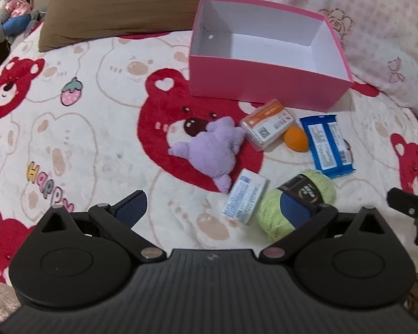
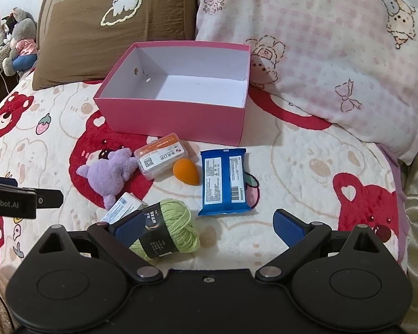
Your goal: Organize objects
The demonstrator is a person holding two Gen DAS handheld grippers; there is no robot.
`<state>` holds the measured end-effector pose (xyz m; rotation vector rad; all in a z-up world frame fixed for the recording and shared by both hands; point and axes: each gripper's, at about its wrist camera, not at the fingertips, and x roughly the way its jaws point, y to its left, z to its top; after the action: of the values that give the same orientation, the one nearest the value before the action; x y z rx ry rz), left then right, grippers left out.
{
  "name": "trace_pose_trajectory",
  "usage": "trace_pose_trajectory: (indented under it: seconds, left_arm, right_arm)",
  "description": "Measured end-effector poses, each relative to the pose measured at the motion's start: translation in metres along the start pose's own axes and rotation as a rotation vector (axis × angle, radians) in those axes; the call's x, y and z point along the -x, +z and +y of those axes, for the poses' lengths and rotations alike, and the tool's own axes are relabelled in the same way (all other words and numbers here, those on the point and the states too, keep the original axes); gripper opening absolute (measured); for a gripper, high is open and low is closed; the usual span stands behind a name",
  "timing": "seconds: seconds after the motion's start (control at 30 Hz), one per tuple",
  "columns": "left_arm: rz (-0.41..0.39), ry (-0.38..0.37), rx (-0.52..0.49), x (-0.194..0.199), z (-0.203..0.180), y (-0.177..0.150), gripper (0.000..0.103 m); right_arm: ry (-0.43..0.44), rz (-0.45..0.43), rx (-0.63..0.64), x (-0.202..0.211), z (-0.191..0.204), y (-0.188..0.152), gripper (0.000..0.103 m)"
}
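Both hand-held grippers, left (image 1: 214, 208) and right (image 2: 209, 229), spread wide and gripping nothing, empty pink box (image 2: 170, 117) on the bed (image 1: 97, 144), green yarn (image 2: 172, 228), purple plushie (image 1: 209, 150), blue packet (image 2: 225, 181) loose in front.

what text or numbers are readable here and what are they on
"Happy" on the bear blanket.
"enRobot.AI", cut off at the frame edge, on the left hand-held gripper.
"LX220054" on the blue wipes pack.
Orange-labelled box, yarn band, small white box: print too small to read.
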<state>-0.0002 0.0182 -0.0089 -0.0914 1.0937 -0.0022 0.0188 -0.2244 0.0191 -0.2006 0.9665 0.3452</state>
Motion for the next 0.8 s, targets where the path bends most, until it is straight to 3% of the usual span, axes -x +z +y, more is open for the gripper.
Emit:
trace_pose_trajectory:
  seconds: [0.23, 0.8]
  left_arm:
    - [-0.021, 0.041, -0.004, 0.002, 0.007, 0.005, 0.103]
    - [0.002, -0.003, -0.055, 0.009, -0.007, 0.0, 0.103]
  right_arm:
    - [0.002, 0.001, 0.002, 0.0, 0.0, 0.0, 0.1]
    - [0.013, 0.007, 0.013, -0.001, 0.001, 0.0, 0.1]
